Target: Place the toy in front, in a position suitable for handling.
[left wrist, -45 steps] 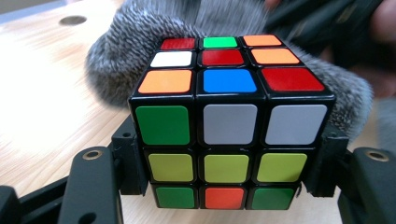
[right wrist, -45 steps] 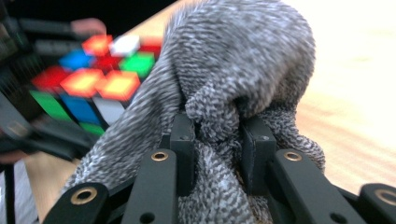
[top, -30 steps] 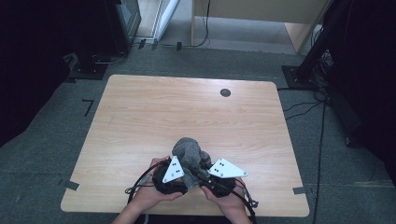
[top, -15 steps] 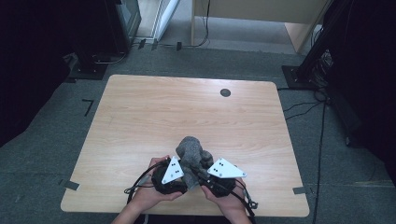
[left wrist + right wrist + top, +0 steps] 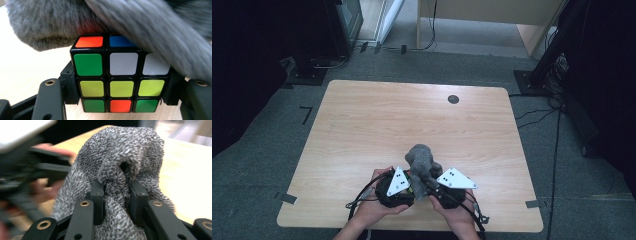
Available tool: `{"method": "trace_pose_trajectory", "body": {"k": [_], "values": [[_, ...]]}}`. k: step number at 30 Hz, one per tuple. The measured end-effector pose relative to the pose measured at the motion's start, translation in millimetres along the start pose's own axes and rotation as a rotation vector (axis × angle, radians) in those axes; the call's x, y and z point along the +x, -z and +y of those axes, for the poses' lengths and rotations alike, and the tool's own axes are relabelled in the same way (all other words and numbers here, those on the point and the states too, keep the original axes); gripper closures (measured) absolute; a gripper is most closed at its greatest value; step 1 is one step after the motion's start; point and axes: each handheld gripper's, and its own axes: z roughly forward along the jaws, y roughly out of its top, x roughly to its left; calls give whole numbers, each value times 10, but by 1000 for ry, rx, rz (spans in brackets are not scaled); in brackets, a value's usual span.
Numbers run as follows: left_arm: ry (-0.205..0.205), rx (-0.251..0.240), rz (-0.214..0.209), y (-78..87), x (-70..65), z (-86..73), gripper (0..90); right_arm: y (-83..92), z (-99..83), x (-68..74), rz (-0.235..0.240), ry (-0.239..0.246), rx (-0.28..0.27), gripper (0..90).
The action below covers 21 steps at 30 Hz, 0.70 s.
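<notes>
Two hand-held grippers meet at the near edge of a wooden desk, each closed on its own object. The left gripper has its jaws clamped on the two sides of a cube, a colour puzzle with black edges; in the left gripper view its facing side shows a top row of green, white and white squares, a middle row of three yellow-green ones, and a bottom row of green, orange and green. Orange and blue squares show on the cube's upper face. A grey cloth lies draped over the top and right of the cube, touching it. The right gripper has its jaws drawn in tight on a bunched fold of that same cloth; in the right gripper view the speckled fabric bulges up between and above the two black jaws. From the high view, the cloth rises as a grey mound just beyond the two grippers, on the side away from the desk's near edge, with the cube beneath it. A person's left hand and right hand come up over that near edge, each wrapped round a gripper, and black cables trail beside them. A small dark disc sits well away, close to the desk's far edge.
</notes>
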Motion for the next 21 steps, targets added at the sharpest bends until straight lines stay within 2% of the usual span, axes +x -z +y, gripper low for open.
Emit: {"method": "trace_pose_trajectory", "body": {"k": [2, 4, 6, 8, 10, 13, 15, 17, 18, 19, 21], "values": [[19, -14, 1, 30, 44, 2, 338, 8, -17, -110, -8, -38, -8, 705], [41, -18, 2, 44, 84, -7, 338, 2, -37, -166, 36, -36, -39, 705], [39, -1, 13, 30, 86, -19, 338, -12, -33, -125, 79, -7, -48, 704], [33, 20, 20, -13, 52, -25, 338, -30, -25, -39, 97, 30, -44, 698], [25, 29, 21, -37, 25, -26, 338, -39, -15, 73, 47, 97, -15, 696], [10, 12, 11, -28, -6, -9, 338, -22, -2, 80, 49, 128, -19, 708], [0, 8, 12, -10, -8, 5, 338, -13, -6, 2, 55, 103, -27, 713], [6, 9, 14, -2, 9, 1, 338, -8, -18, -64, 33, 72, -16, 719], [14, 10, 15, -2, 21, -5, 338, -5, -22, -79, 36, 57, -11, 721], [20, 13, 18, -6, 26, -6, 338, 1, -22, -66, 49, 47, -10, 723], [29, 22, 17, -34, 4, -6, 338, 1, -12, 13, 73, 65, -20, 723]]}}
